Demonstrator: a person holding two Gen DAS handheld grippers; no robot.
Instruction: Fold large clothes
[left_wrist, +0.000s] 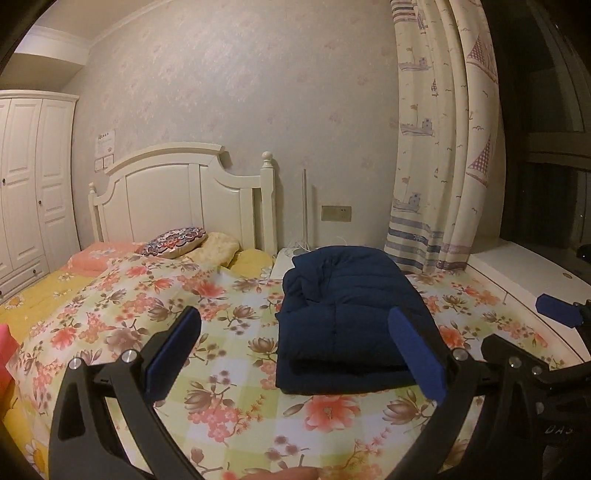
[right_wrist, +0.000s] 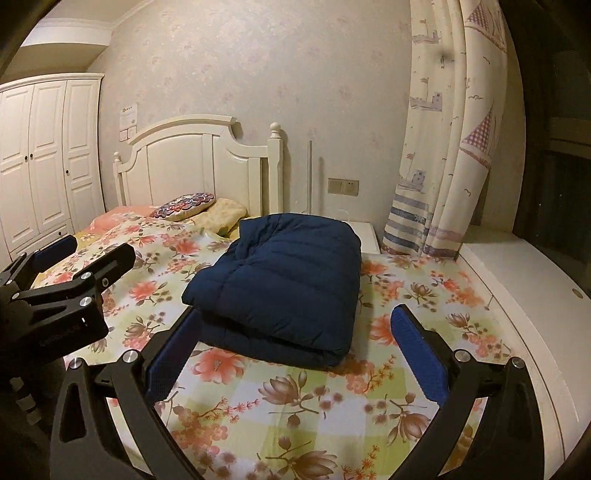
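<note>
A dark blue quilted jacket (left_wrist: 343, 317) lies folded in a thick rectangle on the floral bedspread (left_wrist: 229, 398); it also shows in the right wrist view (right_wrist: 284, 288). My left gripper (left_wrist: 295, 350) is open and empty, held above the bed in front of the jacket, its right pad over the jacket's near right corner. My right gripper (right_wrist: 295, 350) is open and empty, just in front of the jacket's near edge. The right gripper also shows at the right edge of the left wrist view (left_wrist: 554, 308), and the left gripper at the left of the right wrist view (right_wrist: 88, 258).
A white headboard (left_wrist: 184, 199) and pillows (left_wrist: 173, 240) stand at the far end of the bed. A white wardrobe (left_wrist: 26, 184) is at the left. A patterned curtain (left_wrist: 443, 147) hangs over a white ledge (left_wrist: 517, 269) at the right. A white nightstand (right_wrist: 364, 232) stands behind the jacket.
</note>
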